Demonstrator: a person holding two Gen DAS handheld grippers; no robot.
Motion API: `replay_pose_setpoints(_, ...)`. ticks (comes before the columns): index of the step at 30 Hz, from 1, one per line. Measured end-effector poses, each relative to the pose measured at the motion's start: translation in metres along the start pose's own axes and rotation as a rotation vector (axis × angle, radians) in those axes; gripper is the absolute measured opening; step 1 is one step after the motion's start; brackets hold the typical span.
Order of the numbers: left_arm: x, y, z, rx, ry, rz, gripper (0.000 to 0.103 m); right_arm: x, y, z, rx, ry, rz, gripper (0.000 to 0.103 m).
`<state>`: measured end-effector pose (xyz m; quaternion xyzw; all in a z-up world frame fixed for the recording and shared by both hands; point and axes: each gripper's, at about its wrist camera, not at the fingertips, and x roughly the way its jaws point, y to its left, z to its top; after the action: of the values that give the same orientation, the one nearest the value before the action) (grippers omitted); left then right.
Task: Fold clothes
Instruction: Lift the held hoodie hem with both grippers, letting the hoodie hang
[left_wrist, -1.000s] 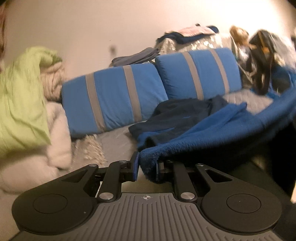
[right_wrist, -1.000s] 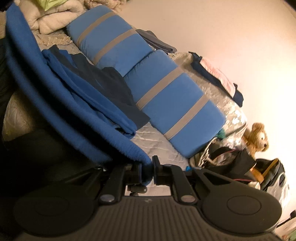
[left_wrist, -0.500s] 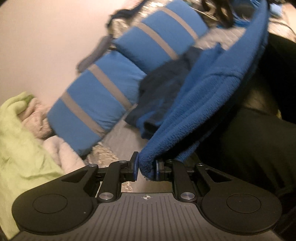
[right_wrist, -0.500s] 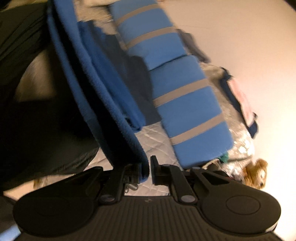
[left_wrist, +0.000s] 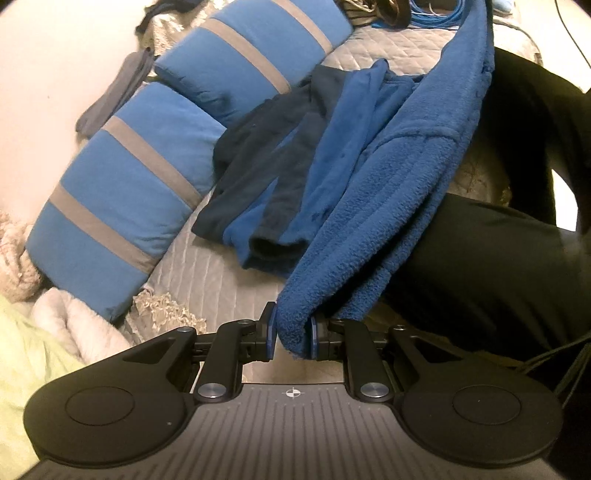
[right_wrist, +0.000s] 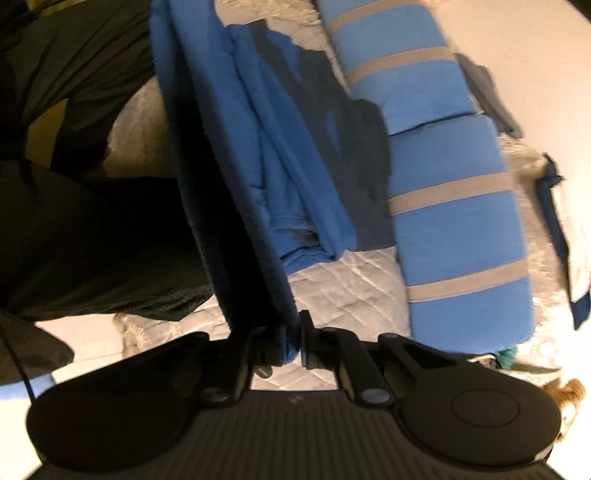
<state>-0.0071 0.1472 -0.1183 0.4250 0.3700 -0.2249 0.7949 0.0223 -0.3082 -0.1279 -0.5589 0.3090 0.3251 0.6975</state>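
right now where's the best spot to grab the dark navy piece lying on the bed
Judging by its pose, take the dark navy garment by its loose bottom corner on the bare quilt, coming in low from the front edge of the bed. That corner lies flat and uncovered; its right part is buried under the lighter blue garment. Both grippers already clamp the fleece.

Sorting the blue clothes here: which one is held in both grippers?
The thick blue fleece garment, clamped by the left gripper and right gripper; the smoother blue-and-navy garment lies loose on the bed.
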Motion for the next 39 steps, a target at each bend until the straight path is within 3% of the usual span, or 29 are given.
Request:
replay_pose_setpoints(10, 0.025, 0.033, 0.024, 0.097, 0.069, -0.097, 0.018, 0.019, -0.053, 0.005, 0.061, 0.008, 0.140, 0.023)
replay_pose_setpoints(19, 0.044, 0.059, 0.038, 0.099, 0.088, -0.161, 0.018, 0.051, -0.093, 0.008, 0.121, 0.019, 0.199, 0.023)
replay_pose_setpoints(31, 0.080, 0.074, 0.058, 0.183, 0.126, -0.119, 0.018, 0.093, -0.125, 0.013, 0.104, 0.056, 0.184, 0.023)
replay_pose_setpoints(39, 0.115, 0.081, 0.068, 0.187, 0.151, -0.103, 0.018, 0.126, -0.136, 0.019, 0.108, 0.076, 0.152, 0.023)
